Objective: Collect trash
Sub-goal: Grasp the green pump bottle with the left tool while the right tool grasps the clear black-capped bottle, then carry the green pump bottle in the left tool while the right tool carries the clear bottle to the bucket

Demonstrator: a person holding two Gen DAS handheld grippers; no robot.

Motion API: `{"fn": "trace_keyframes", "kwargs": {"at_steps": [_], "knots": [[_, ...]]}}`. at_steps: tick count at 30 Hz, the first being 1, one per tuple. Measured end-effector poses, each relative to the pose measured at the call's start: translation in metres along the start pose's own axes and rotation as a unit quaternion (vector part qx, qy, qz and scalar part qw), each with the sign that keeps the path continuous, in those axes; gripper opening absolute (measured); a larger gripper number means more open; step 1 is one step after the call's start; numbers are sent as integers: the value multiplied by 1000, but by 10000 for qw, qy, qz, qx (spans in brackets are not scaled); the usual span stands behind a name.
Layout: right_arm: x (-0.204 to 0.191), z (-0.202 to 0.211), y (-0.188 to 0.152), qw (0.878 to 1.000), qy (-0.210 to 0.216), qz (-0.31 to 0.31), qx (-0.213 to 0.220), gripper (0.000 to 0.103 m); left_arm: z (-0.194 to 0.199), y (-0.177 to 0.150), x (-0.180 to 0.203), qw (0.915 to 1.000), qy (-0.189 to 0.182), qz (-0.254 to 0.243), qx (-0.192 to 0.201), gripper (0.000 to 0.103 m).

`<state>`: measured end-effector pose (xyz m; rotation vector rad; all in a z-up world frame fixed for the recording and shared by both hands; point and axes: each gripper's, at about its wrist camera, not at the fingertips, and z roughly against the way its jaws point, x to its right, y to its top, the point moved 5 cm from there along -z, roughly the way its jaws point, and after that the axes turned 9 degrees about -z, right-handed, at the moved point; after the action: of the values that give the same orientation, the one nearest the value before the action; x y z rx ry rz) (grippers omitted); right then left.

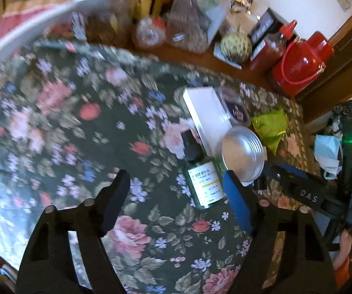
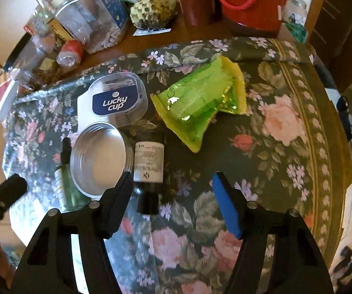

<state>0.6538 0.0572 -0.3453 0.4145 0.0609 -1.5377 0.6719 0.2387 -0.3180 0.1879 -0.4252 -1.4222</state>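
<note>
On the floral cloth (image 2: 286, 127) lie a green crumpled wrapper (image 2: 200, 103), a clear "Lucky cup" lid (image 2: 119, 100), a round metal tin (image 2: 98, 158), a dark bottle with a white label (image 2: 149, 166) and a green dropper bottle (image 1: 202, 183). The tin (image 1: 243, 155), a white box (image 1: 205, 115) and the wrapper (image 1: 271, 126) also show in the left wrist view. My left gripper (image 1: 176, 181) is open and empty above the cloth, left of the green bottle. My right gripper (image 2: 172, 186) is open and empty, just above the dark bottle's cap.
Jars, bottles, a custard apple (image 2: 151, 9), a sauce bottle (image 2: 195, 2) and a red jug (image 2: 251, 2) crowd the table's far edge. A face mask (image 1: 327, 154) lies off the table to the right. The right gripper's body (image 1: 305, 191) crosses the left view.
</note>
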Motion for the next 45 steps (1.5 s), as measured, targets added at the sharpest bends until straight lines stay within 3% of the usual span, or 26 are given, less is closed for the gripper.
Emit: {"fn": "trace_keyframes", "kwargs": {"at_steps": [7,8,17,24,27,31,36,45], "knots": [[-11,-9,1,9994,-57,347,40,53,-27,-2,15,9995,-181,-92,-224,51],[-14,-11,0,9991,-85,412,31,47,-31,-2,16,9995,-147,-115,-242,50],[-20,-14,1,9943,-528,854,353,26,-50,-1,9,9993,210,-140,-290,45],[-18,-14,1,9969,-256,720,188,25,-55,8,16,9978,273,-600,-107,41],[-13,-5,0,9985,-92,529,145,25,-56,9,15,9989,110,-419,-151,41],[4,11,-3,9993,21,359,129,25,-43,4,6,9998,117,-166,-87,41],[24,43,-8,9993,167,247,245,25,-6,5,14,9995,65,-48,310,41],[30,112,-19,9937,477,471,894,25,70,6,81,9929,54,-154,1180,41]]}}
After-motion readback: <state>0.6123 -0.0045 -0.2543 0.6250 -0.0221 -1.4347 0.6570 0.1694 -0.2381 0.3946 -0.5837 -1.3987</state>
